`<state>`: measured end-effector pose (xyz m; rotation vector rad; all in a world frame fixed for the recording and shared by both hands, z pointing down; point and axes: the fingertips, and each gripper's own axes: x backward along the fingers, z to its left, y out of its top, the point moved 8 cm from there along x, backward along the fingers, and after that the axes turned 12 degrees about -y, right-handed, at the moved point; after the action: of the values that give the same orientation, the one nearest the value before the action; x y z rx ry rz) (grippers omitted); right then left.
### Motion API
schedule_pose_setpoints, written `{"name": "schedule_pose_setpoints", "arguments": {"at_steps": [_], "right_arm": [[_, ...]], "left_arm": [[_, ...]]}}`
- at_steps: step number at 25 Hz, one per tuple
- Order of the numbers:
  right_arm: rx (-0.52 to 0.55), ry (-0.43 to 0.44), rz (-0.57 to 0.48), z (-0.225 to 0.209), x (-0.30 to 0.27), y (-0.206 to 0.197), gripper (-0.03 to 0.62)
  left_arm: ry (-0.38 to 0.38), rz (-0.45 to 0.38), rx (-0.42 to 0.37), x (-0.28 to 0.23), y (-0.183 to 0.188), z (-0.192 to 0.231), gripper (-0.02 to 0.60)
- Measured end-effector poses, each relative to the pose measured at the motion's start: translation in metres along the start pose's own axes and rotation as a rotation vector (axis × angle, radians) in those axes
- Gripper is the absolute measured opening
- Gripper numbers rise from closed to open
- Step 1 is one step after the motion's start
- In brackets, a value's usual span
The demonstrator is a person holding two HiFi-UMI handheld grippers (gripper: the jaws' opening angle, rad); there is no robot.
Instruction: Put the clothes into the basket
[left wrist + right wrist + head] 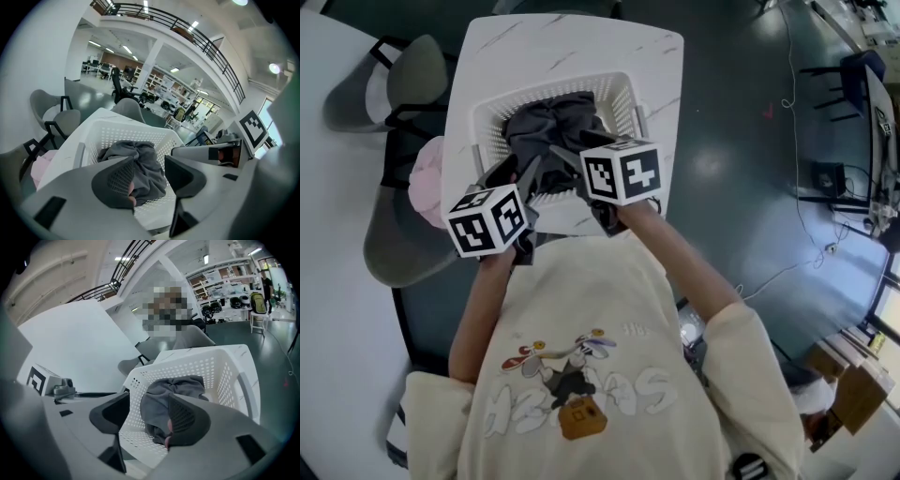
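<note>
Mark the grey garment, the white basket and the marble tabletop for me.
grey garment (551, 120), head view, middle of the bunched cloth.
white basket (622, 108), head view, perforated side wall.
marble tabletop (572, 42), head view, bare far part.

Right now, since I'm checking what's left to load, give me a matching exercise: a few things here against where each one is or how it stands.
Things:
1. grey garment
2. white basket
3. pink cloth
4. right gripper

Places or states:
A. on the marble table
B. fingers apart, nothing gripped
C. inside the basket
D. beside the table, outside the basket

Pairs: 1-C, 2-A, 3-D, 4-B
</note>
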<state>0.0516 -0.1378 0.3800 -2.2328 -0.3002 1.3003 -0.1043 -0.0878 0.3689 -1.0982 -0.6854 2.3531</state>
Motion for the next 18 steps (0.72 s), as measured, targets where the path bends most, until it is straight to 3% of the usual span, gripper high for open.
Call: {"name": "schedule_pose_setpoints", "arguments": {"at_steps": [4,10,18], "right_arm": [[-0.015,0.013,-0.038,0.01,0.011,-0.002,0.109],[-0.046,0.028,-0.086,0.022,0.029,-0.005,0.093],[-0.093,0.015,-0.158,0.034,0.052,-0.012,0.069]], "left_arm": [[-0.006,-0.012,0.004,0.009,-0.006,-0.004,0.179],[-0.016,-0.037,-0.025,0.026,-0.012,-0.015,0.094],[-0.039,-0.057,-0.071,0.045,-0.012,-0.02,0.031]]}}
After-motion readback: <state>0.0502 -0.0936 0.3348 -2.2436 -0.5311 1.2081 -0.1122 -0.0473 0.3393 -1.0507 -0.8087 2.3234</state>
